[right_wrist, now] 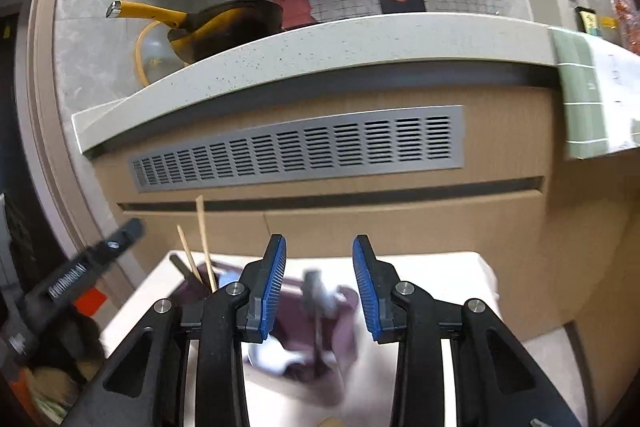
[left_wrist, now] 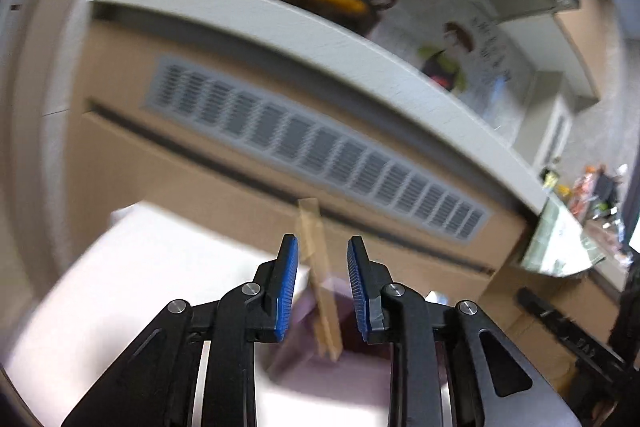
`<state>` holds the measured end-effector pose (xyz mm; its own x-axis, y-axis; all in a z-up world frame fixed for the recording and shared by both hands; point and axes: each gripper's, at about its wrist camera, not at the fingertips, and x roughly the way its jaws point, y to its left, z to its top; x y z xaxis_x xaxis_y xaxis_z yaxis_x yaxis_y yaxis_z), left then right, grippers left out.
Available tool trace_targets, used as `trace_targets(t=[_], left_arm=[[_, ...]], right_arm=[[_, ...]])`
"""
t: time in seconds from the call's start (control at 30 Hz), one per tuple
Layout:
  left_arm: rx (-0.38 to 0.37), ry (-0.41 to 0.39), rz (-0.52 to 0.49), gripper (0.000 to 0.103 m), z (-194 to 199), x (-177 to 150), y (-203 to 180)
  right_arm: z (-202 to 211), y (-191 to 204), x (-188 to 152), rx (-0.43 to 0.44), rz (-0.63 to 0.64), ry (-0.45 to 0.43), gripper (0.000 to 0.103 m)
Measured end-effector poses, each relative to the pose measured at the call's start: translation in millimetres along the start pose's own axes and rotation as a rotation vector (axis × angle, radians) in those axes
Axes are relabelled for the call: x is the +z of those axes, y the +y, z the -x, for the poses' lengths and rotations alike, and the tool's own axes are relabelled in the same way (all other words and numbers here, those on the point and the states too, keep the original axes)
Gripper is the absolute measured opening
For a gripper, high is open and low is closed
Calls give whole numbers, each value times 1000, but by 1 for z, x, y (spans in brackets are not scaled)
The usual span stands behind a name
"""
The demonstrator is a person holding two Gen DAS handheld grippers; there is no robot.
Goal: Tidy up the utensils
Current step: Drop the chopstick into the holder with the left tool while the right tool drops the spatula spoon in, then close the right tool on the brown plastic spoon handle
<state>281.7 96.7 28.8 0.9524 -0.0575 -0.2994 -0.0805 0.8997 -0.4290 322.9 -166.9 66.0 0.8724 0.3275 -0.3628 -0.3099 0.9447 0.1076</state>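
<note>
The left gripper point(left_wrist: 322, 287) stands with its jaws apart, a wooden utensil handle point(left_wrist: 318, 279) rising between them without touching either pad. It stands tilted in a purple holder point(right_wrist: 320, 327) on the white table point(right_wrist: 440, 275). The right gripper point(right_wrist: 319, 287) is also spread wide, empty, above the blurred holder, where two wooden sticks point(right_wrist: 204, 243) lean at the far left. A grey vent grille point(right_wrist: 300, 151) lies beyond.

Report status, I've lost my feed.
Both hand-held grippers open: left, right. Chopsticks standing in purple holder. Nothing in the way.
</note>
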Motion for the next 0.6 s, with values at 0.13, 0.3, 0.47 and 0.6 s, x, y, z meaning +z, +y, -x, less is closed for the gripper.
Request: trace_targets(t=[0.13, 0.3, 0.47, 0.6], left_arm=[[125, 120, -54, 27, 35, -31, 12], [95, 341, -60, 27, 60, -80, 16], [46, 526, -93, 27, 74, -124, 11], [74, 556, -61, 27, 82, -133, 24]], right_arm=[[25, 10, -23, -37, 68, 36, 34], [33, 26, -53, 55, 131, 178, 34], [20, 42, -98, 258, 209, 427, 34], [8, 58, -131, 333, 315, 549, 34]])
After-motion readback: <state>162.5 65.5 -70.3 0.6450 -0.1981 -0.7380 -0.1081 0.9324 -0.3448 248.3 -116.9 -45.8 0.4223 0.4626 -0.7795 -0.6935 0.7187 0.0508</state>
